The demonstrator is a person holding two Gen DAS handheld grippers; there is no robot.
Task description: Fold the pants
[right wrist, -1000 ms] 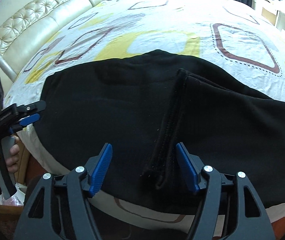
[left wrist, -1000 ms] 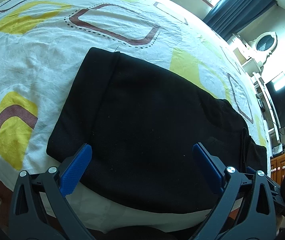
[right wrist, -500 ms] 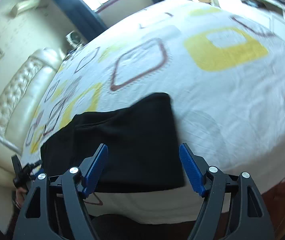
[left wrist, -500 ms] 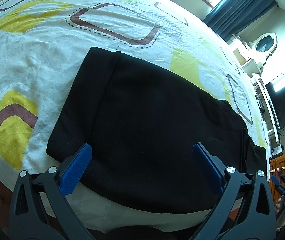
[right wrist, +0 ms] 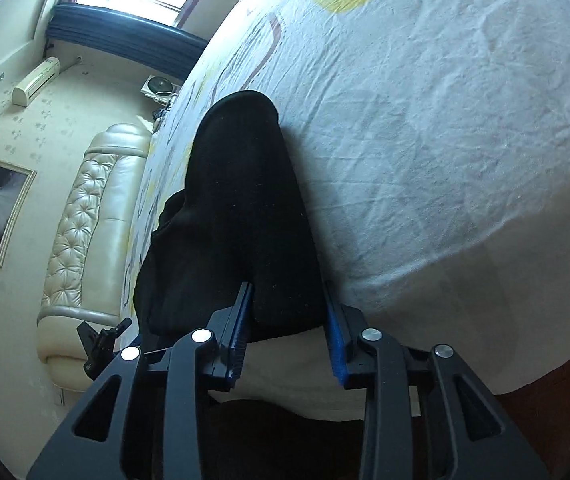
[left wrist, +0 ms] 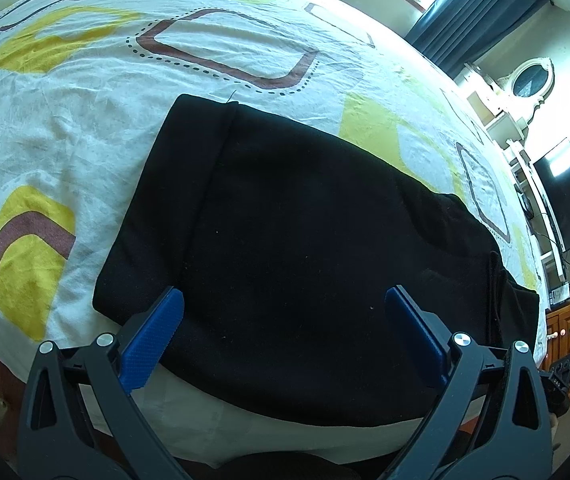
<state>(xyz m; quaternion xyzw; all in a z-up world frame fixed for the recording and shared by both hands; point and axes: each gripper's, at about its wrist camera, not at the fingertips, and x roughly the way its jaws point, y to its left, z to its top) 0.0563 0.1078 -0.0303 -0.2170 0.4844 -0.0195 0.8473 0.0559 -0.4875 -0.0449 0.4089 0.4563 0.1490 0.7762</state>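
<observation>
Right tongs (right wrist: 289,330) nearest: rolled on edge, blue pads spread w/ pants (right wrist: 241,216) end lying between them at near bed edge, gap showing each side, so released, not clamped yet. Judging from that, step in hand = pinch this end for next fold. To do well: slide in deeper so both layers sit btwn pads, clench only once fabric fills the gap, lift low, carry over toward opposite end w/o dragging lower layer. Risk: catching top layer only, or snagging bed sheet (right wrist: 445,160) underneath.

Left tongs (left wrist: 283,322): level, pointing fwd over pants (left wrist: 305,240), pads spread wide apart, nothing between, released. Hovering above near hem by bed edge; contact w/ cloth can't tell. Should mirror right side at matching corner so fold line stays straight.

Pants: black, already doubled lengthwise by look of it, lying flat across near part of patterned bed sheet (left wrist: 85,120), one long edge at bed's near side. Slight ridge near right-hand end in left view.

Further off: padded headboard (right wrist: 85,220), curtains (left wrist: 477,12), TV (left wrist: 565,196).
</observation>
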